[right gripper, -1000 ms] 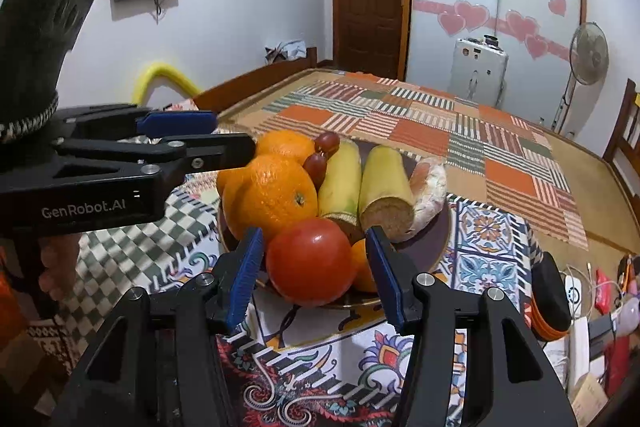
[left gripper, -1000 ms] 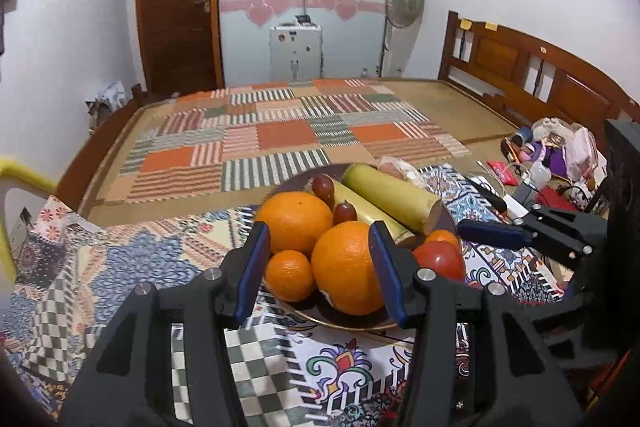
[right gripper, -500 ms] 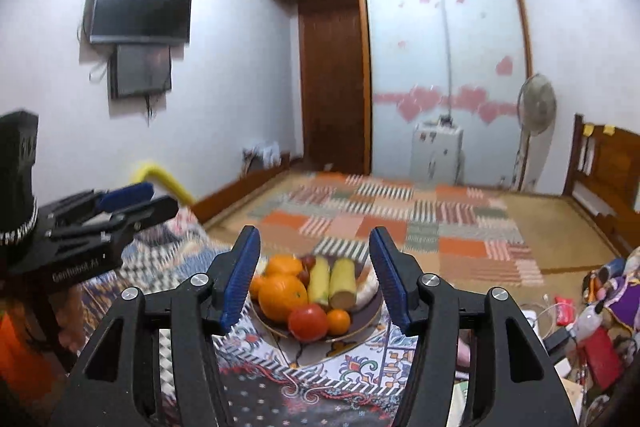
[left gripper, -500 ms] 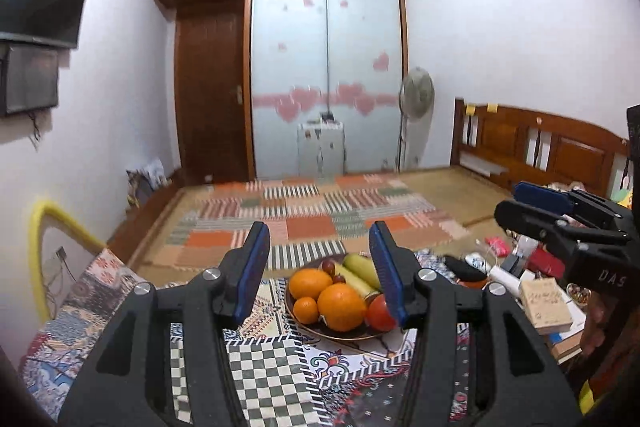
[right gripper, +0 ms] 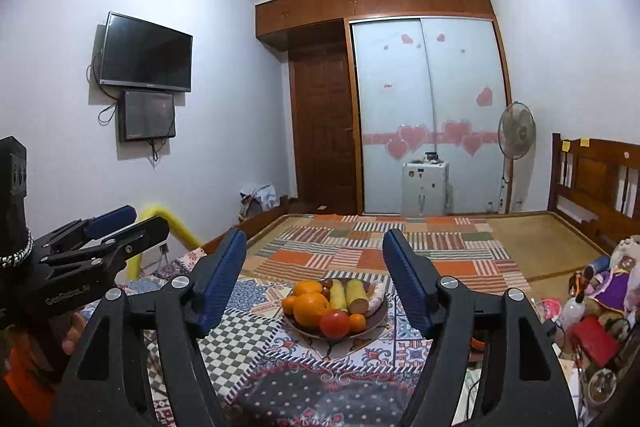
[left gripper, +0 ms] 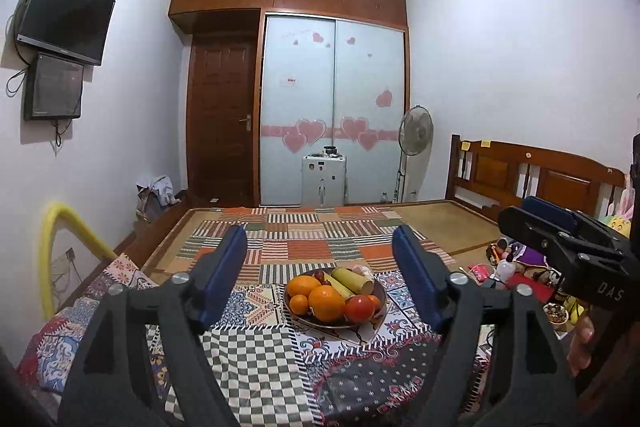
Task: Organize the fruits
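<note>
So the biggest thing here is the bed (left gripper: pixel 320 227) with its patchwork mat, running back toward the sliding wardrobe doors (left gripper: pixel 334 111) with pink hearts on them. A patterned cloth (left gripper: pixel 256 355) covers the near end, checkered in the middle and floral round the edges.

Sitting on that cloth is the plate (left gripper: pixel 380 301), dark and round, piled with fruit. Up front there's a big orange (left gripper: pixel 326 303) with a red tomato (left gripper: pixel 360 308) touching its right side, a smaller orange (left gripper: pixel 299 303) on its left, and another orange (left gripper: pixel 303 285) behind. Two yellow-green stalk pieces (left gripper: pixel 352 279) lie angled at the back, with a couple of dark grapes (left gripper: pixel 319 275) beside them.

Left gripper (left gripper: pixel 320 279) is held up well short of the plate, blue pads spread wide, nothing between them. Right gripper (right gripper: pixel 314 277) is the same deal: fingers wide apart, empty, the fruit plate (right gripper: pixel 379 311) framed in the gap but well ahead of the tips.
</note>
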The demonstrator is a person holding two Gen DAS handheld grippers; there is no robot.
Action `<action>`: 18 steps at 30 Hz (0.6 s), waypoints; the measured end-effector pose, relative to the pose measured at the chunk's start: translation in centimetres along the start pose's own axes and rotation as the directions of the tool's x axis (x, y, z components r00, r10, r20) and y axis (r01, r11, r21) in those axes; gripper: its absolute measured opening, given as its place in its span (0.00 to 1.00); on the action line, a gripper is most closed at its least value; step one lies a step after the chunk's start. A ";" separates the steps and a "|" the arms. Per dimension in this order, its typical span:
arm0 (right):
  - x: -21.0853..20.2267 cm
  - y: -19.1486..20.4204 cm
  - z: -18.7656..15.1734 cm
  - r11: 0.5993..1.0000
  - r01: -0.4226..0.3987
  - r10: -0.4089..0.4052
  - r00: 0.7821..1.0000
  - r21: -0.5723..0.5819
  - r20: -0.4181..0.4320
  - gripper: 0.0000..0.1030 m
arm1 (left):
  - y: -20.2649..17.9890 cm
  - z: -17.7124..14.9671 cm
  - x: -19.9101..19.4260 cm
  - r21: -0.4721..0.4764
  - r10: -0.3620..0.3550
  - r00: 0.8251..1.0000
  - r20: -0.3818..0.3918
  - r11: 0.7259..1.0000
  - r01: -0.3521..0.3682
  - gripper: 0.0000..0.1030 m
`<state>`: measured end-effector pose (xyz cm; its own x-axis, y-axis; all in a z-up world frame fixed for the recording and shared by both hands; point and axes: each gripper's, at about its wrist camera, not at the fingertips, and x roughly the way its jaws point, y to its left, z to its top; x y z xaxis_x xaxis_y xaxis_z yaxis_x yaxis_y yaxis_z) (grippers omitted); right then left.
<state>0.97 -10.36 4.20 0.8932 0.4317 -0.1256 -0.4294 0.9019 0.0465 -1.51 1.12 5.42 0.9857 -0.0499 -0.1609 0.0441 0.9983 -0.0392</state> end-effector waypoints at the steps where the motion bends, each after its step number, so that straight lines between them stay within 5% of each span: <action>1: -0.3 0.2 0.0 1.000 0.010 -0.010 1.000 -0.001 0.010 0.79 | 0.0 -0.1 -0.4 0.000 0.002 1.000 0.002 1.000 -0.002 0.79; 9: -2.2 1.1 -0.5 0.997 0.078 -0.077 0.996 -0.017 0.050 1.00 | -0.2 -0.8 -2.7 0.000 0.019 1.000 0.015 1.000 -0.019 0.95; 18: -2.7 1.2 -1.0 0.993 0.112 -0.111 0.993 -0.026 0.050 1.00 | 0.2 -1.3 -3.0 -0.010 0.026 1.000 0.015 1.000 -0.026 1.00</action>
<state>-2.10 -10.42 3.59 0.9409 0.3289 -0.0806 -0.3295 0.9441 0.0067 -4.69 1.47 4.61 0.9888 -0.0233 -0.1472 0.0168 0.9988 -0.0454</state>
